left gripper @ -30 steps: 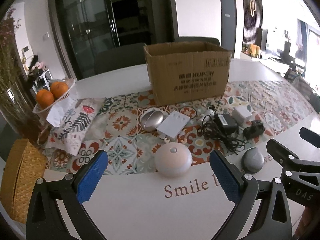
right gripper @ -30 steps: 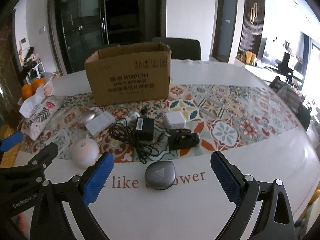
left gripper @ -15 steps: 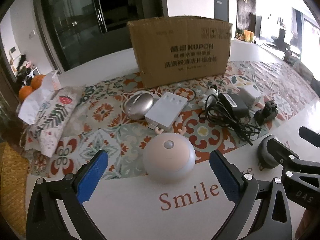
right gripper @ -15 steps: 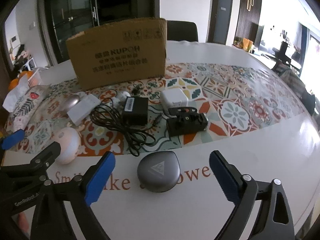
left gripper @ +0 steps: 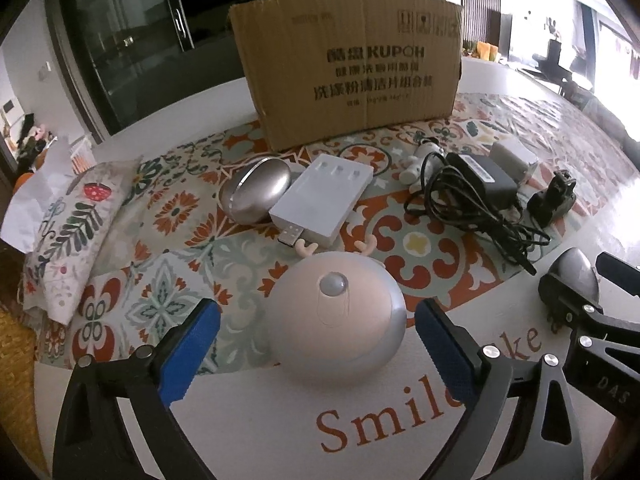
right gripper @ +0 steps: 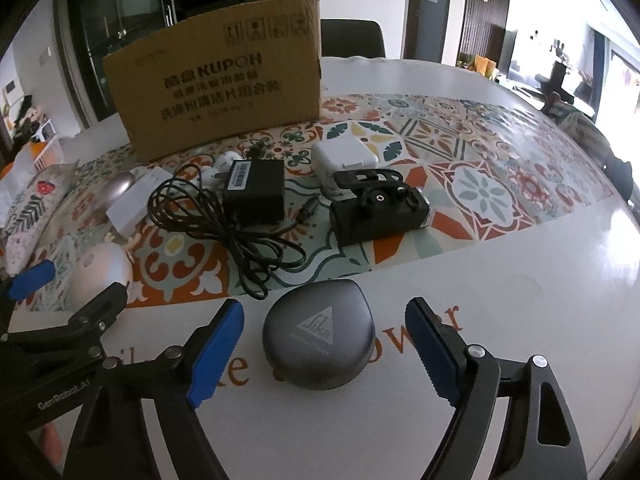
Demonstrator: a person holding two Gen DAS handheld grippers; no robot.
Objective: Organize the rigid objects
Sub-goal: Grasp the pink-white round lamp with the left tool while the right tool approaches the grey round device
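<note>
The left gripper (left gripper: 316, 340) is spread wide, its blue pads on either side of the round pinkish-beige dome-shaped night light with small antlers (left gripper: 338, 316), not yet touching it. The right gripper (right gripper: 324, 344) is likewise released, its jaws flanking the rounded dark grey case with a triangle logo (right gripper: 319, 345) with clear gaps on both sides. Both objects sit on the white surface (right gripper: 520, 280) at the near edge of the colourful patterned tile-print runner (right gripper: 480, 192).

Taking the brown cardboard box printed KUPOH (left gripper: 348, 68) as landmark: the night light and the grey case lie well in front of it, nearest the grippers. Just in front of the box lie a silver oval pebble-shaped case (left gripper: 256, 190), a flat white rectangular device with a USB plug (left gripper: 324, 198), a black power adapter with tangled cord (right gripper: 252, 196), a white square charger (right gripper: 344, 160) and a black clamp-like mount (right gripper: 378, 204).

The step in hand looks like a double pre-grasp, one object per gripper. The next move calls for clenching each pair of jaws evenly on the smooth rounded shells, low enough that they do not squirt out, then lifting and carrying them over the box's rim, presumably to drop them inside.
</note>
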